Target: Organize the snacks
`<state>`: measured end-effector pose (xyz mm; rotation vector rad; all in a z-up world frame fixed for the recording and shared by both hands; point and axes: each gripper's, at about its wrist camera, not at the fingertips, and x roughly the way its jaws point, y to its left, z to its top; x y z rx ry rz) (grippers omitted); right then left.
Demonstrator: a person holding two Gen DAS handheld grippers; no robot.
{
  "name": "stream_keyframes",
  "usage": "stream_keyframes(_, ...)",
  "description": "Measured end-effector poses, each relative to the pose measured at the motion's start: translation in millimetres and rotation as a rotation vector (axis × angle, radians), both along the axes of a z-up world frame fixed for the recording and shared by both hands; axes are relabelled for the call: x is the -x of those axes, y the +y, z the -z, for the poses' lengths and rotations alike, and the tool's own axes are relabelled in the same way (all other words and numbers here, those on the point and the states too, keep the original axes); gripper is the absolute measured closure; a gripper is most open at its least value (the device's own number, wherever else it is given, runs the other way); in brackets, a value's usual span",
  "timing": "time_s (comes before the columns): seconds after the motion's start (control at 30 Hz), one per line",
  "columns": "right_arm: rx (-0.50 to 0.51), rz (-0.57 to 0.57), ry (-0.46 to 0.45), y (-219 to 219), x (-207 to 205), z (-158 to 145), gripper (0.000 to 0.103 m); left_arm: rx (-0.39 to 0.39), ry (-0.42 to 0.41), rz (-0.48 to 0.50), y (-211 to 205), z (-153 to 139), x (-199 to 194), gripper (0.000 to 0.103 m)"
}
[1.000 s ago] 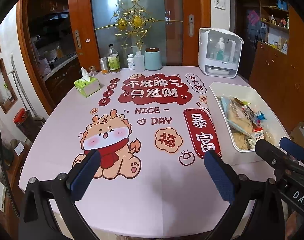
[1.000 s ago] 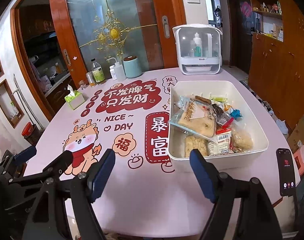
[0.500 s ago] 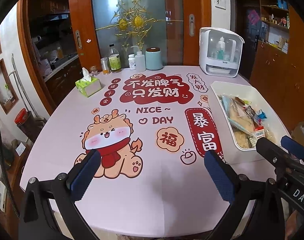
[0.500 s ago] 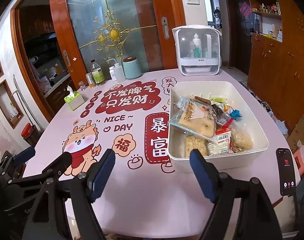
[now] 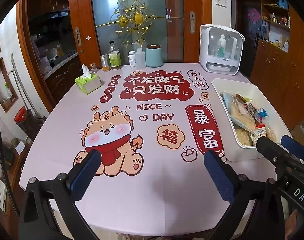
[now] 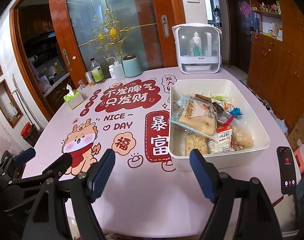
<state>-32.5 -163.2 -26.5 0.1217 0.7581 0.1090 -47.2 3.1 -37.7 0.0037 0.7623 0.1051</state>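
— On the pink table cover (image 6: 144, 200)?
— "NICE ~ DAY" in dark red letters (image 6: 118, 121), near the middle of the frame. Big red Chinese signs around it. A cartoon dragon pup with a red scarf (image 6: 80, 144) at lower left.
— And the snacks?
— All inside the white bin (image 6: 249, 92), right of middle in the right wrist view. Piled up: a big clear bag of tan bread with blue Chinese print (image 6: 193, 118), a white and red packet with a barcode (image 6: 221, 140), a little blue wrapper (image 6: 235, 112). Words on the packet too small to read.
— In the left wrist view?
— Same bin (image 5: 237, 86) at the right edge.
— The left gripper (image 5: 152, 174)?
— Wide open, blue pads apart, holding nothing, over bare cover.
— The right gripper (image 6: 152, 172)?
— Wide open too, empty, just in front of the bin's near wall. "DAS" in white on its black side (image 5: 301, 196).
— Anything else with words?
— A phone (image 6: 285, 170) at lower right, screen too small to read. A green tissue box (image 6: 74, 98) at left.
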Motion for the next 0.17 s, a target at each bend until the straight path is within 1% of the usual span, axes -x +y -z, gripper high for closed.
stream_keyframes(0.17,-0.002,0.002,0.007,2.0,0.5,2.5,0.025,0.001,0.006,0.001,0.8,0.0,-1.0,0.000)
